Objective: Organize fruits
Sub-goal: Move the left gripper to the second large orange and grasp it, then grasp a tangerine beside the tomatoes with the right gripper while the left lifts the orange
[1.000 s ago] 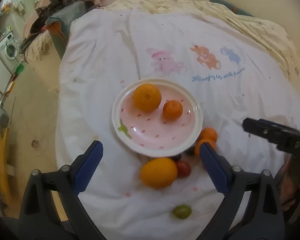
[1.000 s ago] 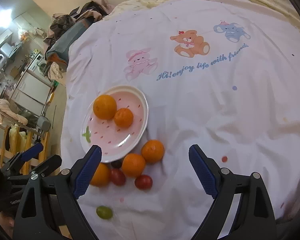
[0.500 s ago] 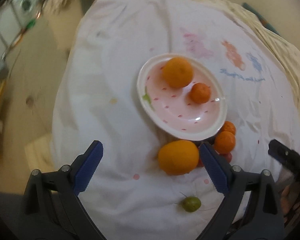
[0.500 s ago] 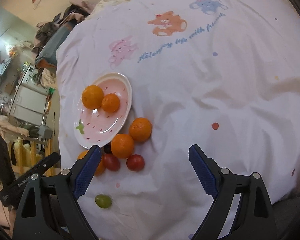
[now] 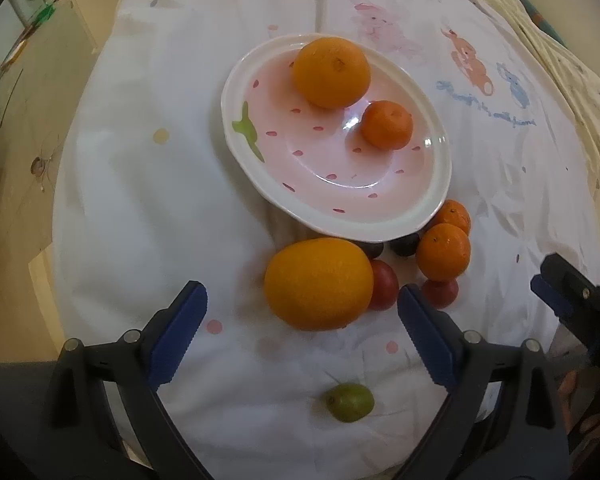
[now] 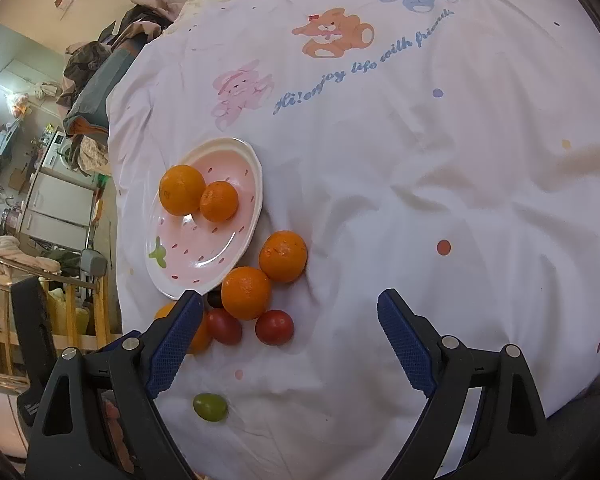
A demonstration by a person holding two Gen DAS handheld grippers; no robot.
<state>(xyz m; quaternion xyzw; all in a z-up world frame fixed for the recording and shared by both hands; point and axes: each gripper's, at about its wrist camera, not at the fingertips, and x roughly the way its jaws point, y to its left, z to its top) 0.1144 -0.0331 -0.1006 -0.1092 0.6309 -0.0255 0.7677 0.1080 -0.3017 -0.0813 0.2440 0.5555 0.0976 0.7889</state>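
Note:
A pink strawberry-pattern plate (image 5: 440, 184) (image 6: 256, 184) sits on a white printed sheet and holds a large orange (image 5: 331, 73) and a small tangerine (image 5: 386, 124). In front of it on the sheet lie a big orange (image 5: 318, 283), two tangerines (image 6: 245, 293) (image 6: 283, 256), two red tomatoes (image 6: 274, 327) (image 6: 224, 326), dark grapes (image 5: 405, 245) and a green grape (image 5: 350, 402) (image 6: 209, 407). My left gripper (image 5: 300, 312) is open, its jaws either side of the big orange. My right gripper (image 6: 290, 320) is open and empty above the tomatoes.
The sheet covers a bed with a yellow quilt (image 5: 572, 80) at the far side. The bed's left edge drops to the floor (image 5: 16, 140). A washing machine (image 6: 58, 152) and piled clothes (image 6: 96, 68) stand beyond it. The right gripper's tip (image 5: 564, 288) shows at the left view's right edge.
My left gripper has moved down and closer to the fruit; the big orange now lies between its open jaws. My right gripper has drifted nearer the tomatoes and tangerines.

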